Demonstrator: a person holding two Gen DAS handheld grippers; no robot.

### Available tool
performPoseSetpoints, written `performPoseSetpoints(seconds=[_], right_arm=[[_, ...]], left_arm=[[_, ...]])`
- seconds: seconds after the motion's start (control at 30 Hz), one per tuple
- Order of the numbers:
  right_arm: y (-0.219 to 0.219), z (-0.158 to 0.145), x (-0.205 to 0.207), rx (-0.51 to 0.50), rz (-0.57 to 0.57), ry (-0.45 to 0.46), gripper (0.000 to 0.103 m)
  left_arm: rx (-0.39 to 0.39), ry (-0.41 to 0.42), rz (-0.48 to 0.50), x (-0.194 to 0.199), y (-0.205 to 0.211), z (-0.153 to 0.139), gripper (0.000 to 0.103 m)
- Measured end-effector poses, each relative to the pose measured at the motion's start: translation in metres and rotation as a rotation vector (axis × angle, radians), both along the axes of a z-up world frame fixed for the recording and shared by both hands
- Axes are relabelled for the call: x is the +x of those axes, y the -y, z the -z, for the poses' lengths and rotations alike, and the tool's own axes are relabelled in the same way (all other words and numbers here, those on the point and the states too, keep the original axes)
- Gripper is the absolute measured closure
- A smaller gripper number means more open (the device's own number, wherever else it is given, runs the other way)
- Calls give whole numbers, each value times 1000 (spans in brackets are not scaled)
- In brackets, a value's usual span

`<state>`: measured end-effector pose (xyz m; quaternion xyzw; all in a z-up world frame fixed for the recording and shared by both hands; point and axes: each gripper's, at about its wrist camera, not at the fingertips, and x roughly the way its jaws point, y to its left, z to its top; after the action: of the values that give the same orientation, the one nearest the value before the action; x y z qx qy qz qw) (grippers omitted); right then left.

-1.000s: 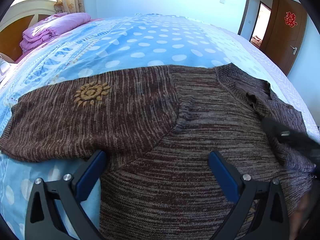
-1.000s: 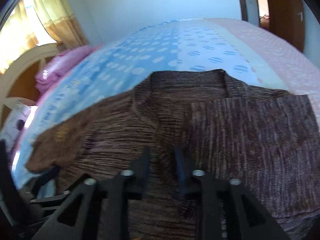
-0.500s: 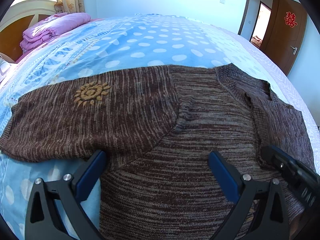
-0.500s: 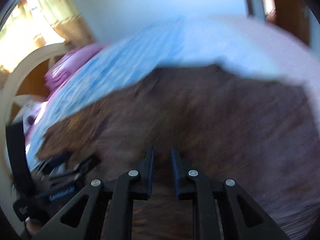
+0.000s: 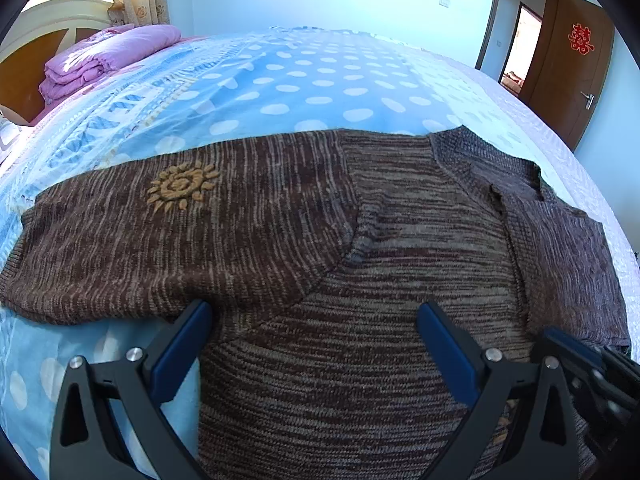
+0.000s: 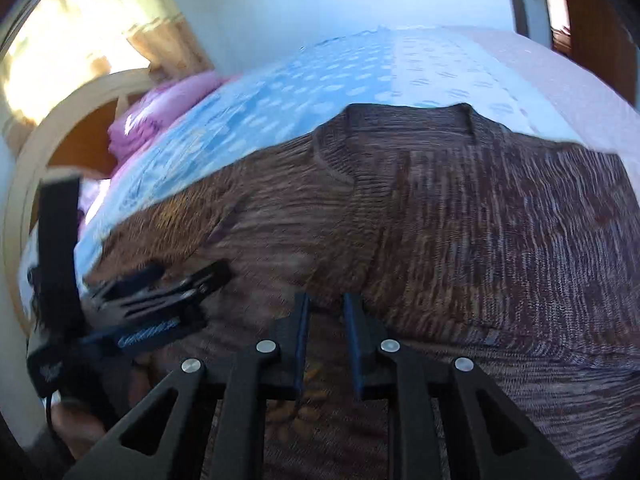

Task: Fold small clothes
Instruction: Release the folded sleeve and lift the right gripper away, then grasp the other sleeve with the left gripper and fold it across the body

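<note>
So the brown knit sweater point(image 5: 400, 280) is lying spread flat across the near part of the bed point(image 5: 312, 80), body running toward the near edge, collar point(image 6: 404, 120) pointing at the far side. One sleeve, the one with the little orange sun patch point(image 5: 182, 190), is still sticking straight out toward the headboard end. The other sleeve looks like it's already lying folded in over the body on the door side, though the seam there is a bit hard to read, so take that as a guess.

The left gripper point(image 5: 312, 344) is hanging over the sweater's lower body with its blue pads spread wide, nothing between them, not touching the knit as far as anyone can tell. The right gripper point(image 6: 326, 336) is sitting narrow, fingers nearly together with a slim gap, low over the knit near the middle; the view is smeared, so whether it's pinching any fabric can't be told.

Progress-wise he or she is barely getting started: maybe one sleeve in, the sun-patch sleeve still needing to come across, then the body needing folding up toward the collar. A stack of folded purple bedding point(image 5: 100, 60) is sitting by the headboard corner, out of the way.
</note>
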<state>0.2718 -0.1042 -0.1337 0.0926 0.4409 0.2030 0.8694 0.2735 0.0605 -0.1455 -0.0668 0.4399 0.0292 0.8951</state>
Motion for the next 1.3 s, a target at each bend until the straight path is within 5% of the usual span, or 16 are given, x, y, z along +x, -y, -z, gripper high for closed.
performPoseSetpoints(seconds=[0.13,0.23,0.4,0.6,0.73,0.87,0.97,1.13,1.3], right_arm=[[17,-18,-8,-117,188,122,82],[23,-7,-10,-345,311,153,75],[33,4,-8,-317,329,102,63],[38,3,-13,-290,329,110,62],[42,0,-19,-291,329,114,62],[39,0,-17,-302,331,116,62],[39,0,-16,-305,331,116,62],[39,1,-16,-302,331,115,62],[39,1,-16,-297,332,115,62]], left_arm=[[4,-3,1,0,0,0,0],[17,-11,-1,1,1,1,0],[23,-36,42,-3,-1,-2,0],[-85,64,-222,-63,-77,-19,0],[-102,141,-503,-89,-159,-35,0],[-203,127,-613,-86,-207,-29,3],[-258,76,-626,-72,-218,-15,21],[-333,124,-675,-69,-223,-8,31],[-332,131,-694,-66,-230,-1,80]])
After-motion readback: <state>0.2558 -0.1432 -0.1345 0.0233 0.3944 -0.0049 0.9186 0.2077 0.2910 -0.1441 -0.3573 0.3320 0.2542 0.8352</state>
